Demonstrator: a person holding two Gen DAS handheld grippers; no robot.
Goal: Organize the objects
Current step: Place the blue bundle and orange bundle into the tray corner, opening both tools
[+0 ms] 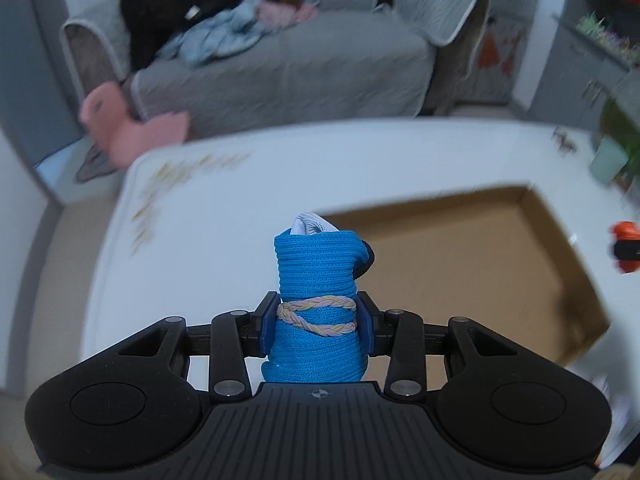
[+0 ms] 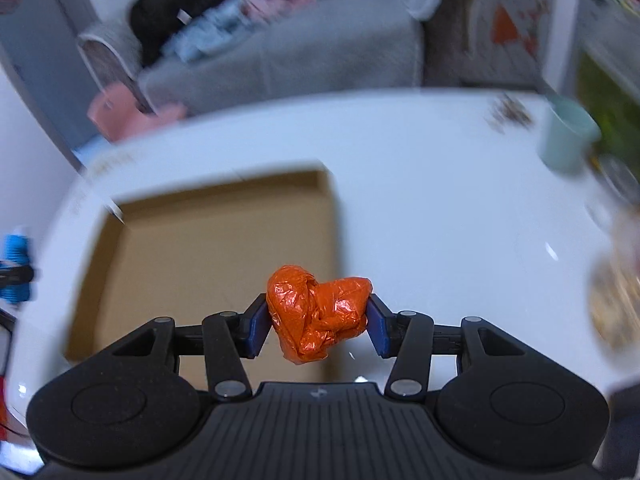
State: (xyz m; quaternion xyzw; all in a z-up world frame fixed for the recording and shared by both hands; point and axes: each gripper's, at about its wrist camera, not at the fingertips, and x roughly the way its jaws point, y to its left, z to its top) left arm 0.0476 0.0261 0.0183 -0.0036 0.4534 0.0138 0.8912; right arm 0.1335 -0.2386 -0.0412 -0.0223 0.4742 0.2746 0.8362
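Observation:
My left gripper (image 1: 318,320) is shut on a rolled blue knit bundle (image 1: 318,280) tied with a braided pastel band, white fabric poking from its top. It hangs above the white table (image 1: 240,200), just left of an open cardboard box (image 1: 460,264). My right gripper (image 2: 318,322) is shut on a crumpled orange plastic wad (image 2: 316,312), held over the table at the right edge of the box (image 2: 208,264). The blue bundle (image 2: 16,268) shows at the far left of the right wrist view, and the orange wad (image 1: 626,246) at the far right of the left wrist view.
A pale green cup (image 2: 564,136) and small scattered bits (image 2: 510,116) sit at the table's far right. Beyond the table stands a grey sofa (image 1: 280,68) piled with clothes, and a pink stool (image 1: 116,120) beside it. Shelving (image 1: 600,40) lines the right wall.

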